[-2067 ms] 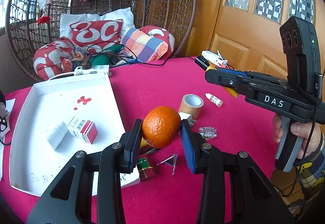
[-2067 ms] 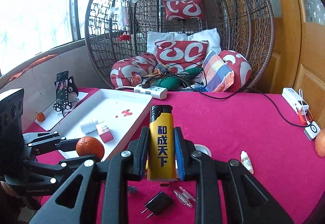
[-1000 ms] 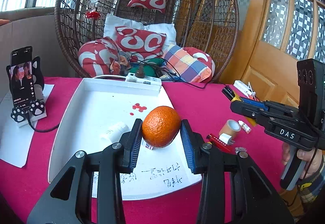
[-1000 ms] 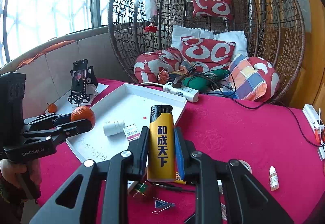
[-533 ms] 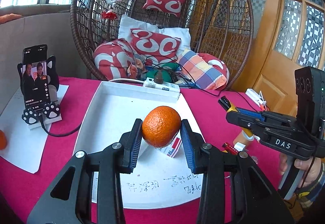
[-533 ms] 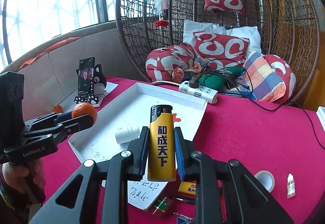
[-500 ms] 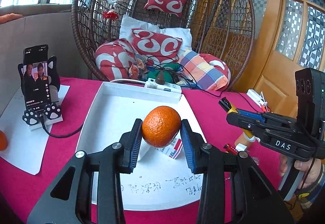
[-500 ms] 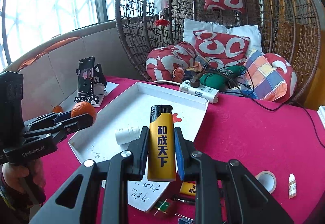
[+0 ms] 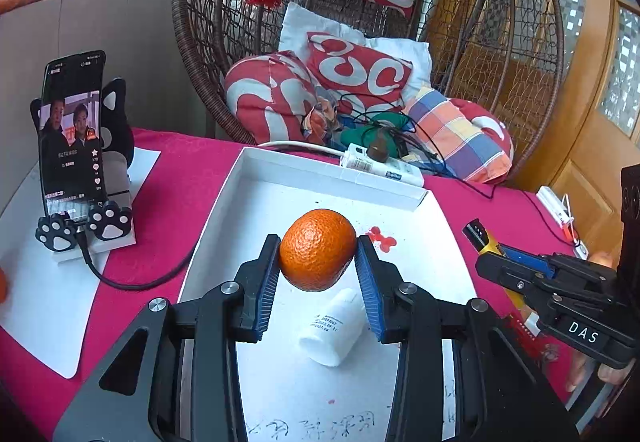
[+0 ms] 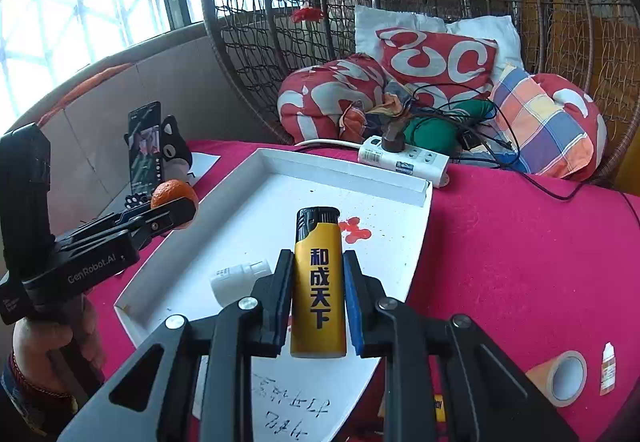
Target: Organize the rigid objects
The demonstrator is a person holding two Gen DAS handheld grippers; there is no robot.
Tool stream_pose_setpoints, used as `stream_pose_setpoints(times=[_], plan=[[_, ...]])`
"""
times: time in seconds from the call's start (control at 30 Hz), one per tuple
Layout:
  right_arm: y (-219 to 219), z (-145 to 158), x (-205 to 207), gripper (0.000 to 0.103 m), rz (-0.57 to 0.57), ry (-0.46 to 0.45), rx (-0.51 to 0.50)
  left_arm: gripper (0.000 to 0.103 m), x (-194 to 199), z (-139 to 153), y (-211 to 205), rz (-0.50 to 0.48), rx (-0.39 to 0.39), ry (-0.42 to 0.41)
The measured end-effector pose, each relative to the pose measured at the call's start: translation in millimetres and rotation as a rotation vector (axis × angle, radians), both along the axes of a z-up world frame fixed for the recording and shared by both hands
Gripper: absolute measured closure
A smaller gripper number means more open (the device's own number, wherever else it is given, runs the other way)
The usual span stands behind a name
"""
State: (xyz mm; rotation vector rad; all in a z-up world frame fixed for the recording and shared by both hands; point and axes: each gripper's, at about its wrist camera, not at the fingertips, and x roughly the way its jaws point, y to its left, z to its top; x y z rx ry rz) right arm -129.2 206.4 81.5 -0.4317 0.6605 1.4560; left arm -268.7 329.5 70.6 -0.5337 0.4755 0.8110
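Everything here turns on how the two loads stand to the shallow white rectangular cardboard tray (image 9: 328, 171) lying on the pink-clothed bench (image 10: 520, 242). The left gripper (image 9: 316, 274) has its blue pads pressed on either side of a round, dimpled orange fruit (image 9: 318, 248), held clear above the tray floor, roughly over its middle and nearer the tray's left edge than its right. Directly beneath and just nearer the camera than the fruit lies a small white plastic bottle (image 9: 334, 330) on its side on the tray floor, so a straight drop would likely land the fruit against it; the bare floor toward the tray's far wall looks the safer spot. The right gripper (image 10: 318, 290) is closed narrowly on a yellow plastic lighter with a black cap and dark printed characters (image 10: 318, 278), its long axis running along the fingers, cap pointing toward the tray's far wall. It hovers above the tray's near end, right of the bottle, though whether it stands over the floor or just outside the near rim is hard to judge through the fisheye. Both hands seem about equally close to the tray, the left one set deeper toward its centre. Red blotches (image 10: 354, 230) mark the tray floor ahead of the lighter.
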Motion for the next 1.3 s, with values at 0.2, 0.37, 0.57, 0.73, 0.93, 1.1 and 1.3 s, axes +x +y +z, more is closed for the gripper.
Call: stream_pose_setpoints(times=[0.2, 0.37, 0.57, 0.73, 0.93, 1.1, 1.3], plan=[[30.5, -25.4, 4.9, 0.080, -0.031, -0.007, -0.075, 0.066, 5.3, -16.2, 1.2, 0.021, -0.028, 0.018], [42.1, -36.9, 5.0, 0.080, -0.050, -0.005, -0.107, 0.065, 3.0, -15.8, 4.6, 0.037, -0.025, 0.027], [36.3, -35.9, 4.7, 0.042, -0.090, -0.029, -0.109, 0.000, -12.8, -2.5, -4.1, 0.131, 0.027, -0.013], [7.9, -13.9, 4.7, 0.013, -0.123, -0.045, -0.025, 0.000, -23.8, 11.1, -30.0, 0.138, 0.066, -0.052], [-53.0, 22.3, 18.9, 0.000, -0.168, -0.044, 0.130, 0.000, -24.8, 21.7, -62.9, 0.076, 0.094, -0.092], [-114.6, 45.9, 57.5, 0.000, -0.289, -0.051, 0.253, 0.000, -10.6, 30.5, -83.0, -0.013, 0.114, -0.101], [-184.7, 38.8, 121.6, 0.000, -0.517, -0.035, 0.287, 0.000, 26.7, 26.7, -108.3, -0.153, 0.119, -0.057]])
